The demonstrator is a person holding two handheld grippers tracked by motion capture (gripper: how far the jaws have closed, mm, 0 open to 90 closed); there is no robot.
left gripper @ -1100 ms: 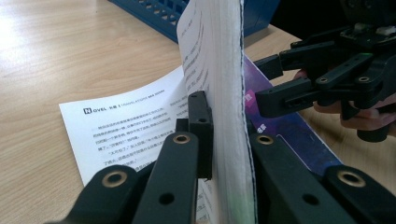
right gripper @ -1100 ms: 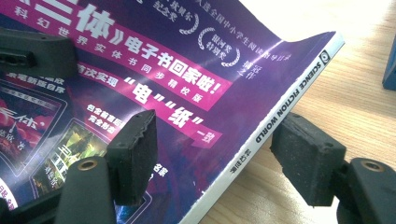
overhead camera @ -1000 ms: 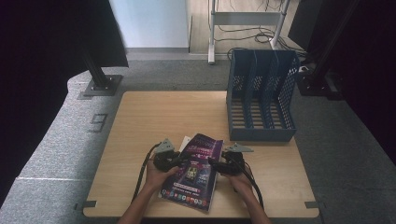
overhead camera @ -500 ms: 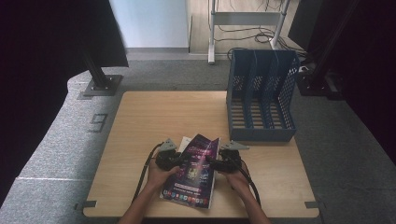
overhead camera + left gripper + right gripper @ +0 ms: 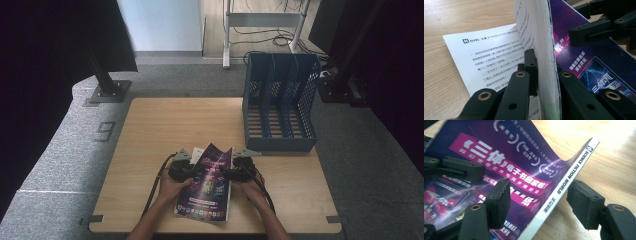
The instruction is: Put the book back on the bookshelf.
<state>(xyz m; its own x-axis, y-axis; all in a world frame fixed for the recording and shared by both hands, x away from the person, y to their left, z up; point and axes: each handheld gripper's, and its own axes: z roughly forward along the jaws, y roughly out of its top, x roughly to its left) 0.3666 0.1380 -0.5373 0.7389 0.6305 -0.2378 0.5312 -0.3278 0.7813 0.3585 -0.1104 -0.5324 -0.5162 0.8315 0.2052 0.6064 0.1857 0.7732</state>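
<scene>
While both hands are working at the near edge of the table, the scene is reading as follows.

Magazine: the purple-covered magazine is lying near the front middle of the wooden table, its far part lifting off the wood and its near edge sitting close to the table's front edge.

Left gripper: the left gripper is clamping a thick block of pages together with the cover along the magazine's fore-edge; both pads are pressing on the paper, which is standing almost upright between them.

Loose page: one white printed page is lying flat on the wood to the left of that raised block.

Right gripper: the right gripper is straddling the white spine, one jaw over the purple cover and the other over bare wood; the jaws have just been closing a little, yet they are standing apart with the spine between them and, as far as the blurred close view lets me judge, are not pressing on it.

Spine edge: the spine is curving upward away from the table.

File rack: the blue slotted file rack is standing at the far right of the table, well apart from the magazine.

Open room: bare wood is stretching across the left and far middle of the table, and a strip is lying between the right hand and the right edge.
</scene>
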